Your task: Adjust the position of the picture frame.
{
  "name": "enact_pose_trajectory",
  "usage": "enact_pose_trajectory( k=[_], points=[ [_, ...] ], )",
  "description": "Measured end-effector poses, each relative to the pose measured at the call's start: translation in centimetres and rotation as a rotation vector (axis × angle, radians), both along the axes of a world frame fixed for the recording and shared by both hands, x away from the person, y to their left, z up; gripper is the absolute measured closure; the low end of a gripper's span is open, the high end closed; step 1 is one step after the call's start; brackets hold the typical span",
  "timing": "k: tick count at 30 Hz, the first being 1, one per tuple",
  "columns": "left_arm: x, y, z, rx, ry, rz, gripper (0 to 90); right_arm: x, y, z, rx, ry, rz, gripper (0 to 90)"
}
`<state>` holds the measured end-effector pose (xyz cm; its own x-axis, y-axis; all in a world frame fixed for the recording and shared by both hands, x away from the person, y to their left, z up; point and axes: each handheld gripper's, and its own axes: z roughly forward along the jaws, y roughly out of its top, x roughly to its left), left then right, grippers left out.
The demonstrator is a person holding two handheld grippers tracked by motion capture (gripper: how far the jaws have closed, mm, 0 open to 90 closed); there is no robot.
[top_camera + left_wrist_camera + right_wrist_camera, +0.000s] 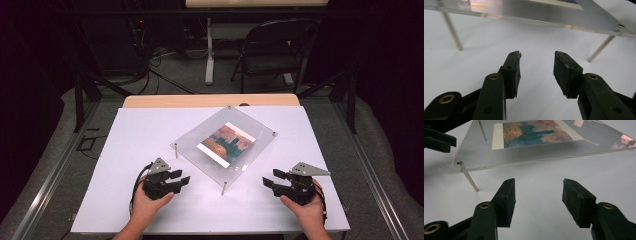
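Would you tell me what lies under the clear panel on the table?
Under the clear panel a colourful picture shows through, and thin metal legs hold the panel above the white table. Whether the picture touches the panel or the table cannot be told.

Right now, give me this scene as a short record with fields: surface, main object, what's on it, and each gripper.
surface: white tabletop
main object: clear acrylic plate raised on thin metal legs, set diagonally at mid-table
on it: colourful picture with a white border, lying flat
left gripper: jaws open, nothing between them, short of the plate's near-left edge, pointing towards it
right gripper: jaws open, empty, short of the plate's near-right edge, pointing towards it
contact: neither gripper touches the plate
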<state>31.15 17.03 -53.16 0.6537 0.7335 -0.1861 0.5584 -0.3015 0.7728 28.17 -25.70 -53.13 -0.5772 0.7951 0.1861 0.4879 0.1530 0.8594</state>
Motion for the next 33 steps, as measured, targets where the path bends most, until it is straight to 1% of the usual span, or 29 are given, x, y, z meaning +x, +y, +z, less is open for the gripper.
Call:
enact_pose_trajectory(
  k=[1,3,4,5,8,9,11,12,13,15,16,17,18,20,27,30,31,32,33],
  points=[
    [0.4,0.7,-0.1,-0.005,0.002,0.030,56.3,0.0,0.0,0.0,0.000,0.000,-0.001,43.4],
    [0.9,1.4,-0.2,0.003,-0.002,0.055,56.3,0.0,0.0,0.0,0.001,0.001,-0.001,43.4],
    [0.9,1.4,-0.2,0.003,-0.002,0.055,56.3,0.0,0.0,0.0,0.001,0.002,-0.001,43.4],
    [1.1,1.7,-0.2,0.005,0.001,0.065,56.3,0.0,0.0,0.0,0.001,0.002,-0.001,43.4],
    [2.2,2.5,-0.5,0.020,-0.004,0.102,57.0,0.1,0.0,-0.1,0.006,0.004,-0.003,43.4],
    [2.2,2.5,-0.5,0.020,-0.004,0.102,57.2,0.1,0.0,-0.1,0.006,0.004,-0.003,43.4],
    [2.9,2.7,-0.6,0.027,-0.007,0.116,57.6,0.1,0.0,-0.1,0.008,0.006,-0.004,43.4],
    [3.6,2.8,-0.7,0.028,-0.012,0.120,58.3,0.1,-0.1,-0.1,0.004,0.011,-0.004,43.4],
    [3.6,2.8,-0.7,0.028,-0.012,0.120,58.8,0.1,-0.1,-0.1,0.004,0.011,-0.004,43.4],
    [4.3,2.8,-0.9,0.032,-0.015,0.120,59.2,0.1,-0.1,-0.1,0.007,0.012,-0.004,43.4],
    [4.6,2.7,-1.0,0.030,-0.017,0.124,59.6,0.1,-0.1,-0.1,0.007,0.013,-0.004,43.4],
    [5.2,2.7,-1.1,0.023,-0.019,0.122,60.0,0.1,-0.1,-0.1,0.009,0.015,-0.006,43.4],
    [5.2,2.7,-1.1,0.023,-0.019,0.122,60.3,0.1,-0.1,-0.1,0.009,0.015,-0.006,43.4],
    [5.8,2.6,-1.2,0.010,-0.016,0.123,60.7,0.1,-0.2,-0.1,0.007,0.015,-0.004,43.4],
    [7.7,2.0,-1.7,0.049,-0.022,0.127,63.3,0.1,-0.2,-0.1,0.009,0.016,-0.003,43.4],
    [8.2,1.8,-1.9,0.051,-0.025,0.128,65.2,0.1,-0.2,-0.1,0.010,0.013,-0.004,43.4],
    [8.5,1.7,-2.1,0.047,-0.021,0.119,66.6,0.1,-0.2,-0.1,0.008,0.016,-0.004,43.3],
    [8.5,1.7,-2.1,0.047,-0.021,0.119,67.2,0.1,-0.2,-0.1,0.008,0.016,-0.004,43.3],
    [8.7,1.5,-2.2,0.053,-0.023,0.114,67.9,0.0,-0.2,-0.1,0.006,0.018,-0.005,43.3]
  ],
)
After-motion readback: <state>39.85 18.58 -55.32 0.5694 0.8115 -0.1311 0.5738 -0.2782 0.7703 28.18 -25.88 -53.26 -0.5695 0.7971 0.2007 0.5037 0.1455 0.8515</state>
